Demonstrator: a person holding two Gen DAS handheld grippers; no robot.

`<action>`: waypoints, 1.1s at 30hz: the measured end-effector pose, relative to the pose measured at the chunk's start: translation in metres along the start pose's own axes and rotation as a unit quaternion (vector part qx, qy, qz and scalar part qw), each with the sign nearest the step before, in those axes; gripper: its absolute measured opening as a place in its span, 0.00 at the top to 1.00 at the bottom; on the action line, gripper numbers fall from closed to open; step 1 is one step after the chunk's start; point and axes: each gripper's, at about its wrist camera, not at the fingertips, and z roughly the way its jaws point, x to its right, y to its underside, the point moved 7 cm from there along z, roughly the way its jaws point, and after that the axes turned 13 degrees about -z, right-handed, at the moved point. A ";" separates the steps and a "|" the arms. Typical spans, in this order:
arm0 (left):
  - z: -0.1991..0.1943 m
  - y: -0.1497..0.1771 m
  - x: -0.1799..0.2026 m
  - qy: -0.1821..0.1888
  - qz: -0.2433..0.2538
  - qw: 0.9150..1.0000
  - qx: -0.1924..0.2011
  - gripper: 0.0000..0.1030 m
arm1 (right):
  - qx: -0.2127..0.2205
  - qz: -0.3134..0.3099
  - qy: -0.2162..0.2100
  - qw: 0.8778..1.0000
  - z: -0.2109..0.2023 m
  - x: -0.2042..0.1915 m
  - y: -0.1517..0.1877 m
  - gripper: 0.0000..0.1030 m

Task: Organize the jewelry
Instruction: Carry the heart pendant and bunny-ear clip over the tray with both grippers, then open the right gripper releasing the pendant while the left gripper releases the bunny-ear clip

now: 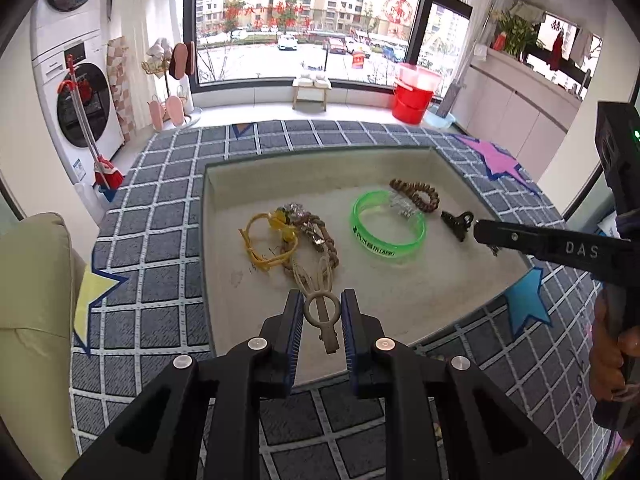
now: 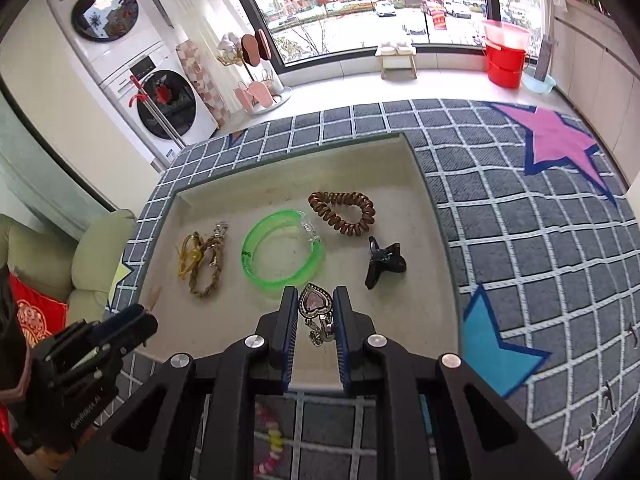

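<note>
**Two pieces in hand, both hanging over the near edge of the tray**

Two grippers are each carrying one item, and I am holding both above the beige tray [image 1: 224, 216] that is sitting on the checked star rug [image 1: 160, 208]. My left gripper [image 1: 322, 312] is pinching a beige rabbit-ear hair clip [image 1: 318, 304], its jaws drawn in nearly to the ring. The clip's long axis is running straight away from me, ears pointing toward the yellow cord bracelet [image 1: 264, 240] and the braided rope bracelet [image 1: 320, 248], which are lying just ahead on the tray's left side.

My right gripper [image 2: 316, 308] is clamping a heart-shaped pendant [image 2: 316, 302], jaws almost closed, with what I am taking to be its clasp dangling below; the blur is making that hard to tell. The pendant is hanging point down over the near rim.

From the right gripper, the green bangle [image 2: 256, 268] is lying just ahead and slightly left, the black claw clip [image 2: 384, 264] ahead and right, and the brown spiral hair tie [image 2: 342, 212] farther back. The bare floor of the tray directly under each gripper is looking like the nearest drop spot, so I am judging that each hand is serving its own side.
</note>
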 end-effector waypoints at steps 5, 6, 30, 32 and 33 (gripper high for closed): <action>0.018 -0.002 -0.002 -0.010 0.002 1.000 -0.014 0.68 | -0.010 0.007 -0.002 1.000 0.019 0.002 -0.005 0.81; 0.021 -0.002 -0.003 -0.012 0.001 1.000 -0.016 0.68 | -0.011 0.008 -0.001 1.000 0.024 0.003 -0.007 0.81; 0.059 -0.010 -0.003 -0.068 0.021 0.997 -0.014 0.68 | -0.028 -0.014 0.057 0.998 0.054 0.015 -0.013 0.72; 0.056 -0.010 -0.001 -0.068 0.023 0.997 -0.011 0.68 | -0.027 -0.009 0.056 0.998 0.052 0.017 -0.011 0.54; 0.055 -0.010 0.000 -0.068 0.024 0.997 -0.009 0.68 | -0.025 -0.008 0.056 0.998 0.050 0.017 -0.011 0.51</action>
